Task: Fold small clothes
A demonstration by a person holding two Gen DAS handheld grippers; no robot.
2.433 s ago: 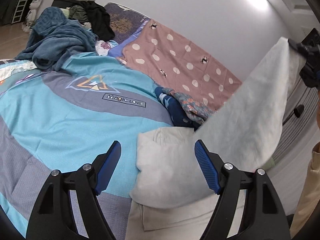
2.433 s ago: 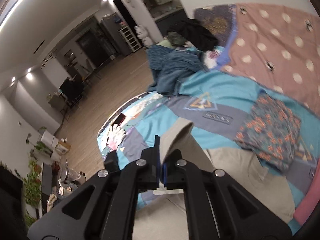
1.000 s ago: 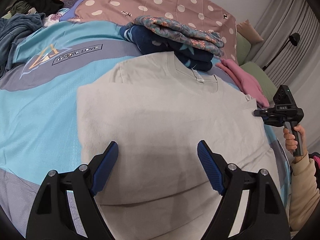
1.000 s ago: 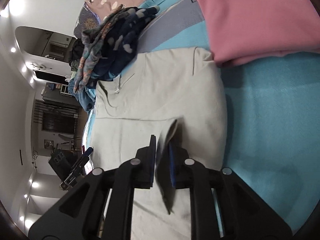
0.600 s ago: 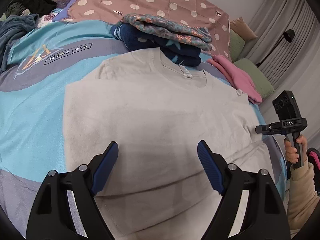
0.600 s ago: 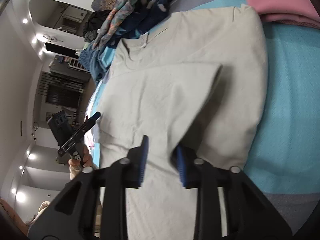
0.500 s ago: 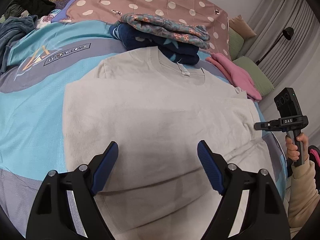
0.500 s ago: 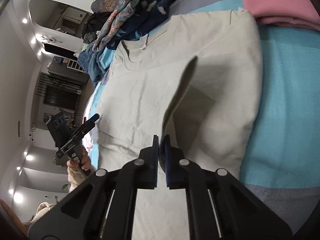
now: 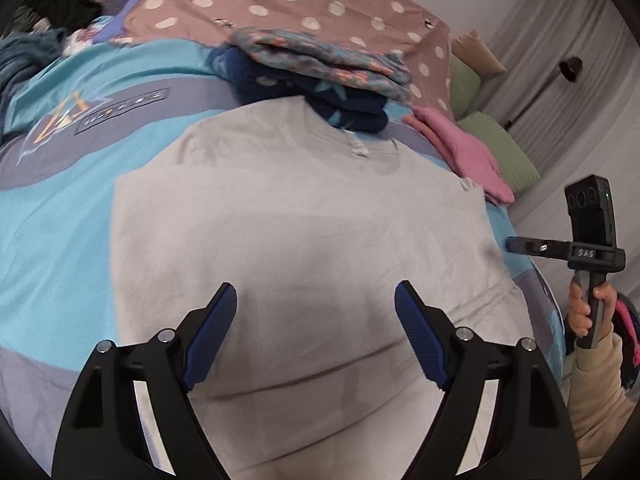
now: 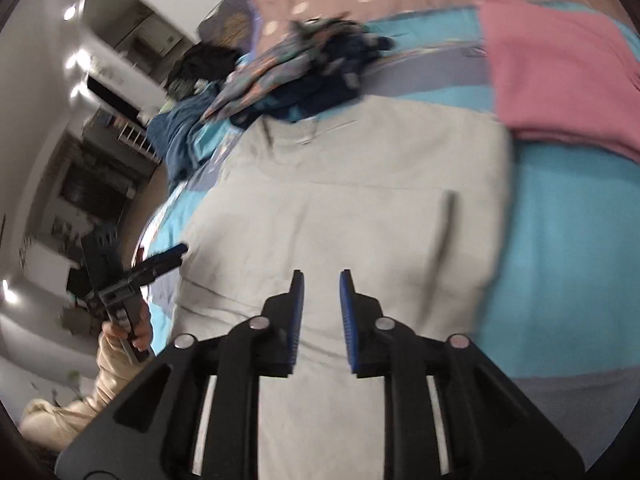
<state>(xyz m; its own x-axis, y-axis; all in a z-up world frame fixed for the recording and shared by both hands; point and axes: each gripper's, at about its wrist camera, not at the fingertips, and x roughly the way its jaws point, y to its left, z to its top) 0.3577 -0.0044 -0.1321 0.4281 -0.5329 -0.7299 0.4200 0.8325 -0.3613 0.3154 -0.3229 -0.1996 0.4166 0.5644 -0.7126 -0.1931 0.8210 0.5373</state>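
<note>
One turquoise-and-grey bedspread (image 9: 60,208) under a pale T-shirt (image 9: 296,216).

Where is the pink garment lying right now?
In the left wrist view the pink garment lies on the bed, right of the beige T-shirt, by its right sleeve, in front of green cushions.

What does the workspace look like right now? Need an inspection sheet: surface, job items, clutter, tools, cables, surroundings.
Surface: bed with turquoise and grey printed quilt and a brown polka-dot cover behind.
Job's things: light grey cotton T-shirt lying flat, collar away from the person, its side on the right tool's side folded inward; folded stack of navy and floral patterned clothes at the collar; folded pink garment beside it.
Clutter: dark blue and black clothing heap at the far corner.
Grippers: left tool open over the shirt, empty; right tool opening, nothing between its pads.
Cables: nothing seen.
Surroundings: grey curtains, green cushions.
</note>
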